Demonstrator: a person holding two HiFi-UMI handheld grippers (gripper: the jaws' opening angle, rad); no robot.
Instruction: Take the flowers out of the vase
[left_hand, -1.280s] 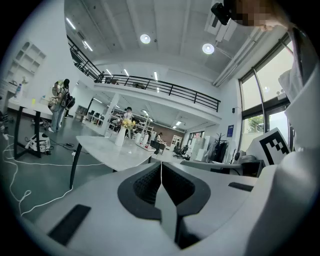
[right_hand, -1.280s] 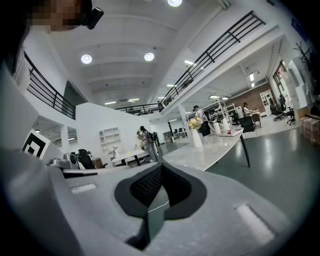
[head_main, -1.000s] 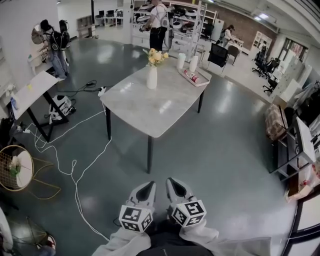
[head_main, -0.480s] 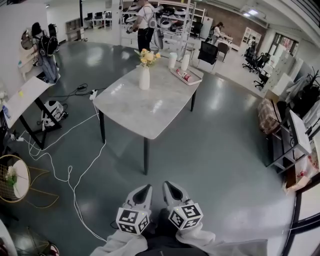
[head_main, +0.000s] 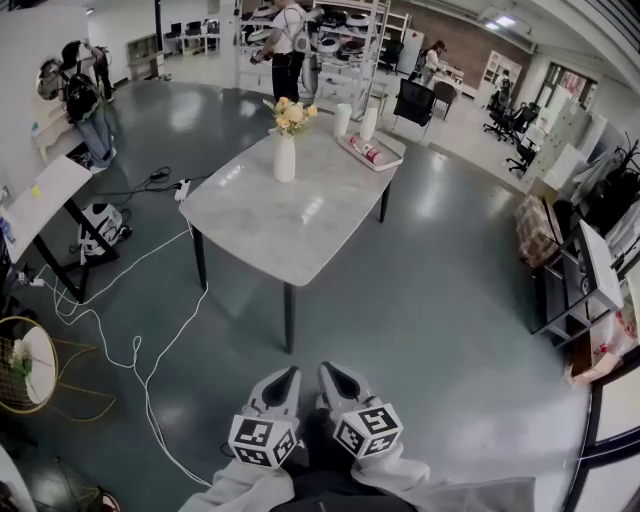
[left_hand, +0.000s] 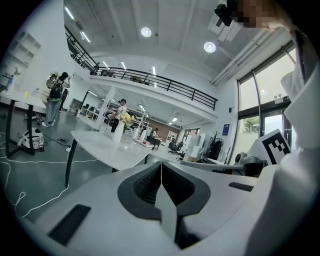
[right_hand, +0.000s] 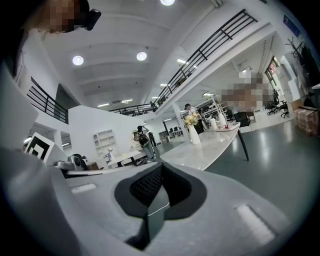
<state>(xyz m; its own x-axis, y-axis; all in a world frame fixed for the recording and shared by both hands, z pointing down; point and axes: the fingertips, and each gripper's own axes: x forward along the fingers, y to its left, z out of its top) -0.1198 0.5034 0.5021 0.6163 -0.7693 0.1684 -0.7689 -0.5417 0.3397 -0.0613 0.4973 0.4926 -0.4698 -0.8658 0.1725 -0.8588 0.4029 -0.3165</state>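
A white vase with yellow flowers stands on the far part of a pale marble table. Both grippers hang close to my body, well short of the table. My left gripper and right gripper sit side by side, each shut with nothing between the jaws. In the left gripper view the left gripper is closed, with the vase small and far off. The right gripper is closed too, and the vase with its flowers lies far ahead.
A tray and two white cups sit at the table's far end. White cables trail over the floor at the left, near a slanted side table and a round gold stand. People stand at the back shelves.
Both grippers have dropped a little lower in the head view, still shut and side by side. The table and vase have shifted slightly left in view.
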